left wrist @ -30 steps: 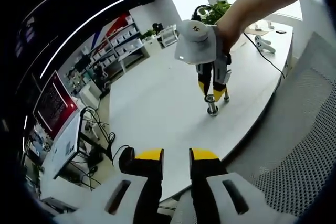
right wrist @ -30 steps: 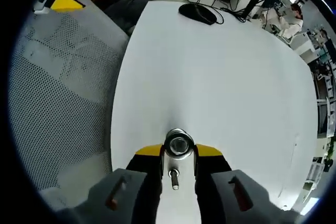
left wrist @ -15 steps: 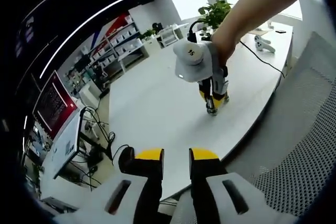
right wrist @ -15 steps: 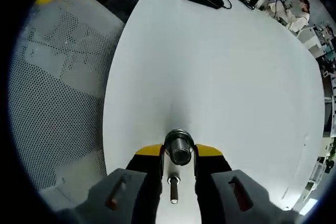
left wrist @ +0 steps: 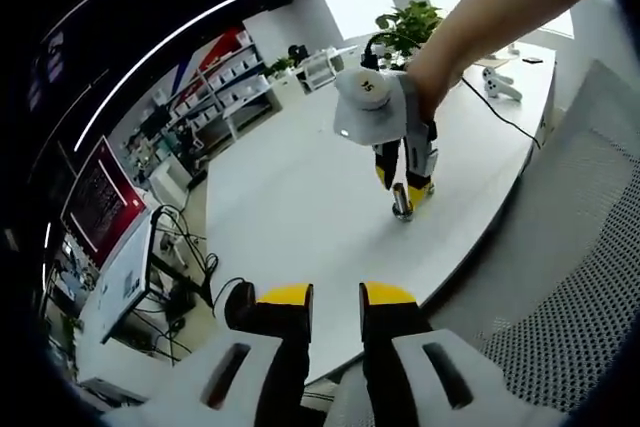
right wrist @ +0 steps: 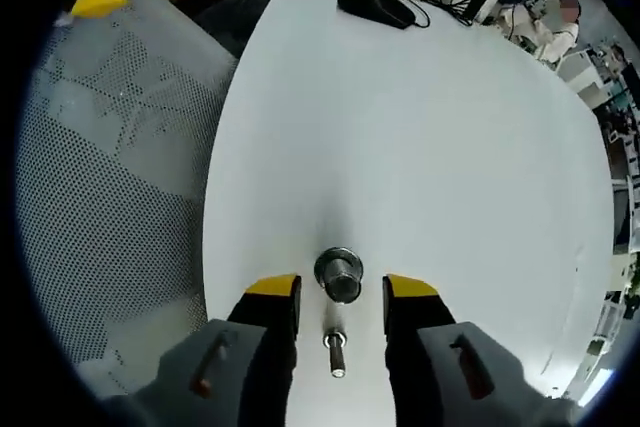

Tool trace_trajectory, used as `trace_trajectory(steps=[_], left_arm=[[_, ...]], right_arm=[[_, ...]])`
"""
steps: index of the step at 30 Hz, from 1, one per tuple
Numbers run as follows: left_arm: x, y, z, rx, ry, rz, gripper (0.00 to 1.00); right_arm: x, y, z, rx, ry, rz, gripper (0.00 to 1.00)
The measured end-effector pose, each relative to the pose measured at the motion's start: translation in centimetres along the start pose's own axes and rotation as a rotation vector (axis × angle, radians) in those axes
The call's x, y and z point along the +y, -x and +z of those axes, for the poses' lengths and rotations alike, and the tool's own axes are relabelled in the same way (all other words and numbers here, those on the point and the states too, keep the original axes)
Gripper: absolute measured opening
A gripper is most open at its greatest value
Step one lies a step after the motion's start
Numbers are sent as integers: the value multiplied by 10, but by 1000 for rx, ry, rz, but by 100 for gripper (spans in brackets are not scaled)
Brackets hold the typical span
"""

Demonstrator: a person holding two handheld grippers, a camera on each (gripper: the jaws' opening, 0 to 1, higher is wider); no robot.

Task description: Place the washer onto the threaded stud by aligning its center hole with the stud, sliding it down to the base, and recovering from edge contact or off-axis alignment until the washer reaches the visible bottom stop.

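A threaded stud (right wrist: 335,347) stands on the white table (right wrist: 430,147), its tip pointing toward the camera in the right gripper view. A shiny round metal ring, seemingly the washer (right wrist: 338,273), sits at its lower end. My right gripper (right wrist: 341,287) is open, its yellow-tipped jaws on either side of the metal piece with small gaps. In the left gripper view the right gripper (left wrist: 403,187) hangs over the stud (left wrist: 402,204), held by a person's hand. My left gripper (left wrist: 336,295) is off the table's near edge, open with nothing between its jaws.
A grey mesh chair (right wrist: 110,147) lies along the table's edge. A black mouse (right wrist: 378,7) rests at the far end. A plant (left wrist: 405,22), a white controller (left wrist: 500,82) and a cable sit farther back. A monitor (left wrist: 105,197) and shelves stand beyond.
The right gripper's jaws were closed against the round metal piece and have now spread apart, releasing it. The left gripper has stayed where it was.
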State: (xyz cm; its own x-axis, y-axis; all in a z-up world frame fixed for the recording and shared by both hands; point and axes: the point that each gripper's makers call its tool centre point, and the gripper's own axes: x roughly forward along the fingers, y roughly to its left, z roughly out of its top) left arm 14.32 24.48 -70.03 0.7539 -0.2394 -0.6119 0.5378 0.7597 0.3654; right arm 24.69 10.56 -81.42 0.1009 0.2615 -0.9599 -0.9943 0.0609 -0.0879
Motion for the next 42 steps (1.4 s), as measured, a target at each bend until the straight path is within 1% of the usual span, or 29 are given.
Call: trace_trajectory(steps=[1,2,3,5,8,9,10,12,13,14,15,18,19,20,21,23,26,28,30,31,32,33,34,35,36,38,39,40,42], left_arm=[[0,0,0,-2,0,0,16],[0,0,0,-4,1,0,16],[0,0,1,-5,2,1,16],[0,1,1,-9,3,0,16],[-1,1,2,-14,2,-6,16],[-1,1,2,-14,2,-8,16],[-2,1,2,-14,2,-11,16],[-3,1,2,-13,1,-17,16],[-3,1,2,-14,1,-19,16],[-4,1,2,-14,1,-21,16],[-4,1,2,-14,1,-22,16],[-5,1,1,-10,4,-26,16],[-6,1,2,-11,0,-38,16],[-7,1,3,-16,-2,-43,16],[-6,2,4,-22,-1,-40,16],[-5,2,6,-37,-8,-34,16],[-4,2,5,-33,0,-34,16],[-5,2,5,-30,-4,-39,16],[-5,2,5,-34,-2,-37,15],[-5,2,6,-35,-2,-36,15],[-4,2,6,-35,-4,-33,15],[-4,2,6,-34,-4,-31,15],[-3,2,6,-34,-1,-26,15],[-3,2,6,-35,1,-22,15],[-2,2,6,-35,2,-18,15],[-1,2,5,-29,7,-6,14],[0,2,4,-24,8,-3,14],[0,2,4,-20,9,-2,14],[0,2,3,-16,11,-1,14]], right_arm=[[1,7,1,-21,-15,-5,36],[2,18,3,-60,-35,-20,37],[3,26,4,-83,-53,-32,38],[4,46,2,-131,-93,-58,38],[6,78,-4,-215,-188,-102,39],[6,82,-5,-226,-201,-107,39],[7,90,-8,-247,-229,-116,40],[9,113,-15,-317,-319,-151,40],[10,118,-16,-329,-336,-157,40],[12,132,-23,-372,-392,-183,40],[13,139,-26,-393,-420,-196,40],[18,166,-37,-495,-533,-247,41],[20,169,-38,-510,-544,-252,41],[23,178,-42,-548,-576,-269,41],[25,184,-44,-569,-597,-281,42],[30,197,-53,-609,-641,-328,42],[43,212,-66,-658,-725,-368,42],[49,218,-76,-673,-764,-398,42],[54,226,-88,-686,-806,-445,41],[54,233,-97,-704,-827,-493,40],[57,237,-100,-710,-828,-520,39],[63,242,-105,-724,-848,-546,40],[64,243,-106,-727,-855,-555,41],[67,246,-114,-743,-875,-579,42],[71,247,-116,-757,-883,-578,43],[85,239,-117,-763,-890,-539,42],[90,230,-127,-731,-908,-525,42],[96,224,-130,-703,-911,-518,41],[108,214,-128,-698,-910,-497,39]])
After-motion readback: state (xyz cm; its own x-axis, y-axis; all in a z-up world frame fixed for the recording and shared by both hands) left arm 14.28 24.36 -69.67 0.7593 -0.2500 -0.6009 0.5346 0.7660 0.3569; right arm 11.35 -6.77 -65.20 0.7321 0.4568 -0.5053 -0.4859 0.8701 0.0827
